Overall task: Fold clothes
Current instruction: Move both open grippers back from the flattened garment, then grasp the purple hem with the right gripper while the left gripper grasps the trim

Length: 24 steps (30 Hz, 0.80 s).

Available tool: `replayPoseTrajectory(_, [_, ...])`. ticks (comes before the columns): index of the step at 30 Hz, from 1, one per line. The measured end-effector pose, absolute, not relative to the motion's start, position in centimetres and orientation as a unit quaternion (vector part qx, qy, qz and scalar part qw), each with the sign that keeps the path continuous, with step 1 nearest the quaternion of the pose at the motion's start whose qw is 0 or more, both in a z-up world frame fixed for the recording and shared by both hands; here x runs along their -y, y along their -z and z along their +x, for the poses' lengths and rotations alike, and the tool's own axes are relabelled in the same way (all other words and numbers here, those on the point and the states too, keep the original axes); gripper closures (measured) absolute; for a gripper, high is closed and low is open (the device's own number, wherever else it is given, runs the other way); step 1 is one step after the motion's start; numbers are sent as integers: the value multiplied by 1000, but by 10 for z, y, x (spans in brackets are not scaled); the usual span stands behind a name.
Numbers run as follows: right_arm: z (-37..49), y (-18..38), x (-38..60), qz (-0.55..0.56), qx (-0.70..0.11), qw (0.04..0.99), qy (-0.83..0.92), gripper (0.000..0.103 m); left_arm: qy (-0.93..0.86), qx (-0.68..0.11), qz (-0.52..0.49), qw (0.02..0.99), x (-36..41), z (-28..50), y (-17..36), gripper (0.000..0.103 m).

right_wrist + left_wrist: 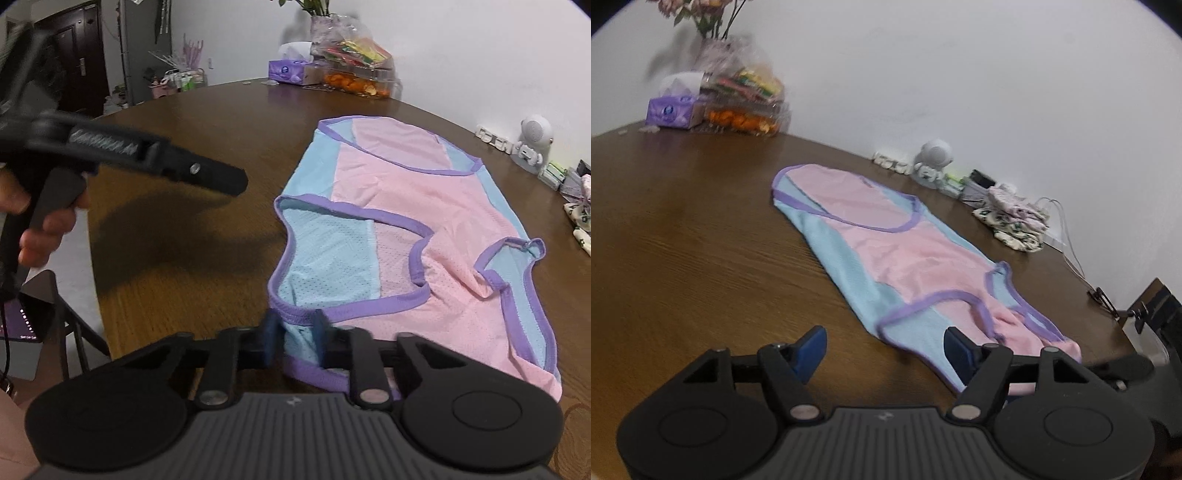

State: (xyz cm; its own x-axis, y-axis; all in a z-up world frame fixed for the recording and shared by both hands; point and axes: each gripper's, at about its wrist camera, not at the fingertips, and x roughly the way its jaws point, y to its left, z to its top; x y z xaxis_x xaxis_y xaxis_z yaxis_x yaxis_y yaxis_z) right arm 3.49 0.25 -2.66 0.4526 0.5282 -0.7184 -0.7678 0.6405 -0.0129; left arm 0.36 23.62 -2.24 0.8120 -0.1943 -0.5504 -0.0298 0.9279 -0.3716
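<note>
Table [683, 240] of dark wood carries the task's thing: a pink and blue mesh vest [905, 258] with purple binding, spread mostly flat with one end towards the wall and its strap end at the near edge. Folded floral clothes [1015, 225] sit further along by the wall, well apart from it.

The right gripper [293, 341] has its blue pads closed on the purple-edged shoulder strap at the vest's near corner, the fabric pinched between them. The left gripper [884, 349] hangs just above the table with its jaws wide apart; one pad lies over the vest's edge, the other over bare wood. In the right wrist view it shows held up off the table by a hand [40, 221] on its trigger, pointing towards the vest.

As I judge it, a clean fold needs the left gripper to take the matching corner, so both corners rise together. Keep the right pinch deep enough on the binding that the slippery mesh cannot slide out, and lift level so the strap loops do not twist.
</note>
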Motion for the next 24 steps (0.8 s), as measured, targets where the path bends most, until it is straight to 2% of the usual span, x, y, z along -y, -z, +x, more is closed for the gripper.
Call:
replayPoseTrajectory(5, [48,23,10,-112,-375,832,-393,99,7,-334,-246,910,-283,70,19,36])
replayPoseTrajectory(6, [48,23,12,-106,-376,833,-393,99,-3,-337,-246,909,-289,85,17,41])
replayPoseTrajectory(7, [49,22,14,-100,-376,833,-394,99,-15,-340,-237,910,-294,100,15,46])
replayPoseTrajectory(11, [52,21,19,-79,-377,835,-394,99,-27,-355,-201,913,-307,139,15,49])
replayPoseTrajectory(24, [66,18,27,-26,-388,831,-399,98,-16,-399,-105,911,-337,226,26,68])
